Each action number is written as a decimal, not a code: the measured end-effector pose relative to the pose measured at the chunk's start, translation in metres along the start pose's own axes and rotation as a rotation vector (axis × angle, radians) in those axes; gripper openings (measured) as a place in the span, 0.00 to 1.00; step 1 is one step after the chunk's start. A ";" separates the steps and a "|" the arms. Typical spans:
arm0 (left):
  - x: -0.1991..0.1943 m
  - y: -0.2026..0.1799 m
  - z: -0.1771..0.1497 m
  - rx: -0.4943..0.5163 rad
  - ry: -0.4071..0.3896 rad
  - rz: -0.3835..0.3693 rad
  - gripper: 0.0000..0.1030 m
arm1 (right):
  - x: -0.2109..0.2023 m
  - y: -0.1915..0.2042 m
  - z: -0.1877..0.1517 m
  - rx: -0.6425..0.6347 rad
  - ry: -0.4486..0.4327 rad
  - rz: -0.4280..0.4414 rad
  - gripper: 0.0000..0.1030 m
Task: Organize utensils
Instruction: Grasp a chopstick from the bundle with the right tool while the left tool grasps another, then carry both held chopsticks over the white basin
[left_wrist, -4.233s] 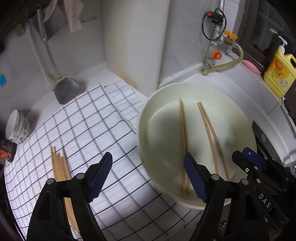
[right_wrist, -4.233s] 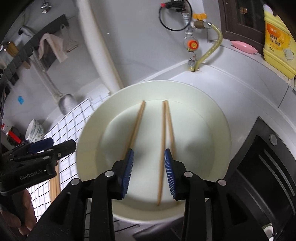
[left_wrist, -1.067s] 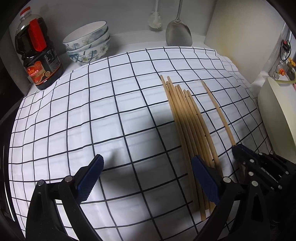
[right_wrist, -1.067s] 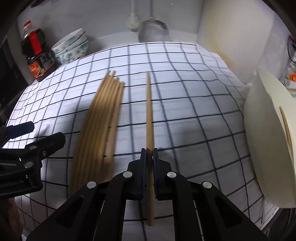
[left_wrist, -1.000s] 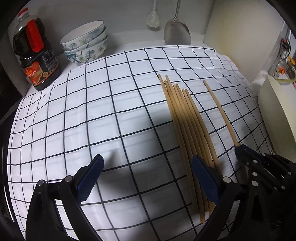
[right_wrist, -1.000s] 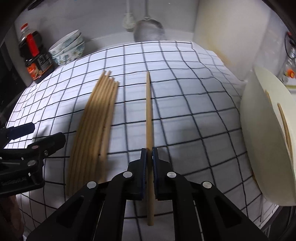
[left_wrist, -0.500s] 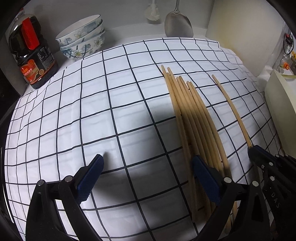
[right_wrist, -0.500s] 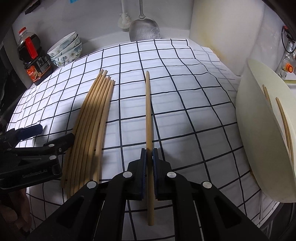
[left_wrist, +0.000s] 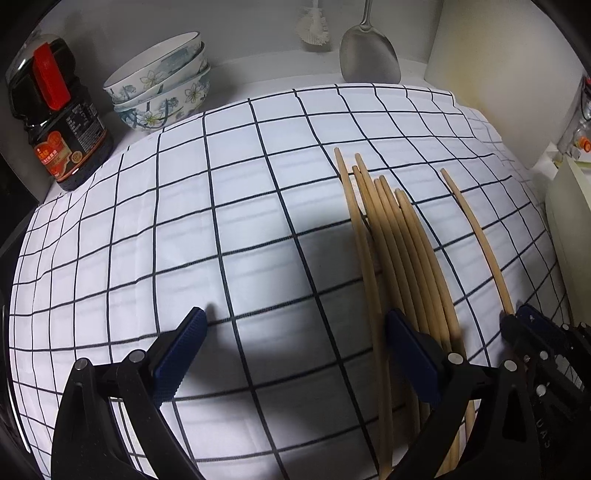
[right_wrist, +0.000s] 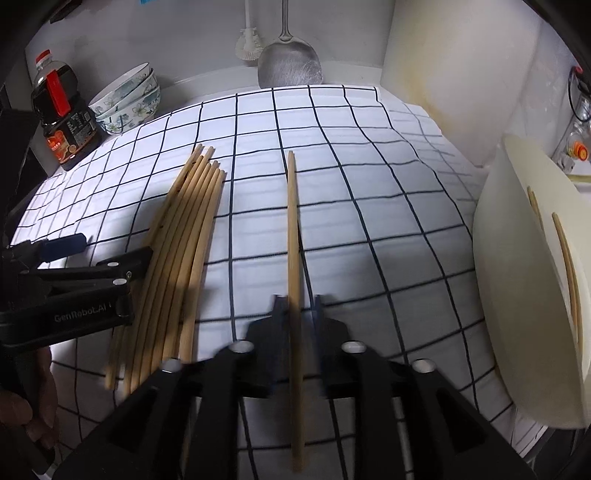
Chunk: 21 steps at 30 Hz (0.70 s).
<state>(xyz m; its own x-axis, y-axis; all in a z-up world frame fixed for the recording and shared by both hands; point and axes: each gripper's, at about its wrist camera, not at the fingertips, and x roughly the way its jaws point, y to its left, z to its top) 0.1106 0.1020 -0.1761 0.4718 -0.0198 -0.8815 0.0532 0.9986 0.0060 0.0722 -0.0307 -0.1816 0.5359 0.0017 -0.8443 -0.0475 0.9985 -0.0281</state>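
While the left gripper (left_wrist: 291, 356) is hovering spread and empty beside the chopstick bundle (left_wrist: 402, 266) on the checked cloth (left_wrist: 184, 221), the right gripper (right_wrist: 297, 314) is opening around the single chopstick (right_wrist: 293, 240); two more are waiting in the basin (right_wrist: 517, 295), likely next.

White counter (right_wrist: 207, 83), mostly covered by white cloth with black grid (right_wrist: 369, 206). On cloth: bundle of wooden chopsticks (right_wrist: 181, 236) left of centre, side by side; single chopstick (right_wrist: 293, 236) at centre, apart from bundle. On bare counter: dark sauce bottle, red cap (right_wrist: 61, 114), upper left; stacked floral bowls (right_wrist: 127, 99) beside it; cream basin (right_wrist: 524, 295) at right edge.
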 end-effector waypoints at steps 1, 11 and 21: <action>0.001 0.000 0.001 -0.003 0.000 -0.003 0.91 | 0.001 0.000 0.001 0.004 -0.003 0.003 0.30; -0.009 -0.012 -0.001 0.054 -0.047 -0.045 0.44 | 0.006 0.004 0.006 -0.022 -0.011 0.023 0.22; -0.017 -0.006 -0.005 0.056 -0.013 -0.103 0.07 | -0.001 -0.005 0.003 0.061 0.013 0.077 0.06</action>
<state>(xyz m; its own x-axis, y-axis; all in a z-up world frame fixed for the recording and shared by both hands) 0.0982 0.0970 -0.1635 0.4728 -0.1231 -0.8725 0.1508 0.9869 -0.0575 0.0743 -0.0356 -0.1793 0.5215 0.0787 -0.8496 -0.0364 0.9969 0.0700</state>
